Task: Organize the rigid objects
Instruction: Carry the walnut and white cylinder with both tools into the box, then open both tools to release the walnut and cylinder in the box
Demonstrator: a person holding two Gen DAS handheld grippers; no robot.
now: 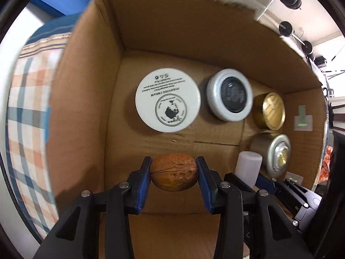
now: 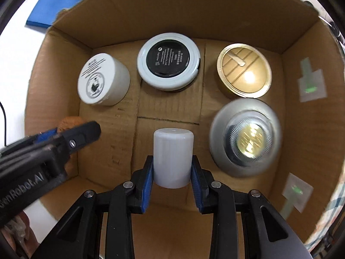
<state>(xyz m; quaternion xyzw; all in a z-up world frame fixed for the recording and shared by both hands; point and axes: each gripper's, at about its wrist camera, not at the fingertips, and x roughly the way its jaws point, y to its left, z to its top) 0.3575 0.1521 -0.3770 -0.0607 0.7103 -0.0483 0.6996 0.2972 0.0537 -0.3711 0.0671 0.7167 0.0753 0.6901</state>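
From my left wrist I look straight down into the cardboard box [image 1: 90, 99]. My left claw [image 1: 174, 173] is clenched on a walnut [image 1: 174, 172] — the blue pads press its two ends, with the seam running across between them. The nut hangs over the box floor near the left wall. Beyond it on the floor sit a white cream jar [image 1: 167, 100], a grey-rimmed jar with a black lid [image 1: 229, 95] just beside it, then a gold tin [image 1: 269, 110] and below that a silver domed jar [image 1: 273, 153]. At the lower right my right claw [image 1: 256, 178] shows from the side with a white cylinder [image 1: 248, 167] in it. A plaid cloth [image 1: 28, 112] lies outside the box on the left.

From my right wrist the same box [image 2: 54, 99] fills the view. My right claw [image 2: 172, 168] is grasping the white cylinder [image 2: 172, 157] upright, pads flat on both sides of its lower half — it is over the near middle of the floor, between the left wall and the silver domed jar [image 2: 244, 139]. In the far row stand the white cream jar [image 2: 103, 79], the black-lidded jar [image 2: 169, 61] and the gold tin [image 2: 244, 70]. My left claw [image 2: 62, 129] enters from the left, the walnut [image 2: 71, 122] partly hidden behind its fingers.
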